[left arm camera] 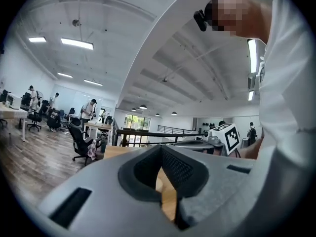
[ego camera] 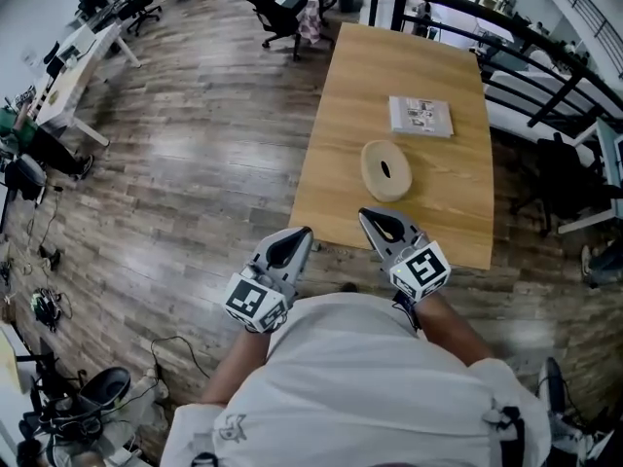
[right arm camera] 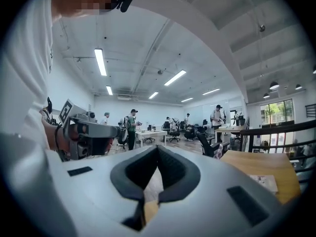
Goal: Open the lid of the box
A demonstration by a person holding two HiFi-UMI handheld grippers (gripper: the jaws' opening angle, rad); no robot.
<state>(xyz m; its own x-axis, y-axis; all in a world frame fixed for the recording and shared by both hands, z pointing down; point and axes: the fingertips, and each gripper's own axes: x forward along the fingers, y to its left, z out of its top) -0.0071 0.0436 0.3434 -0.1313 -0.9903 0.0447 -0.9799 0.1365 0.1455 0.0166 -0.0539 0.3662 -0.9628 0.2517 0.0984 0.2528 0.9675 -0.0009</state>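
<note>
A round, flat wooden box (ego camera: 385,170) with a dark slot in its lid lies on the wooden table (ego camera: 350,115), near the table's front end. Both grippers hang close to my body, short of the table's front edge and apart from the box. My left gripper (ego camera: 304,230) is shut and empty, to the left of the table's corner. My right gripper (ego camera: 364,212) is shut and empty, its tips just over the front edge. In the left gripper view the jaws (left arm camera: 161,148) meet; in the right gripper view they (right arm camera: 157,148) meet too. The round box shows in neither gripper view.
A white flat rectangular box or booklet (ego camera: 421,116) lies beyond the round box, also seen in the right gripper view (right arm camera: 264,181). Black railings (ego camera: 506,27) run behind and right of the table. Office chairs (ego camera: 277,13), desks and several people stand farther off on the wood floor.
</note>
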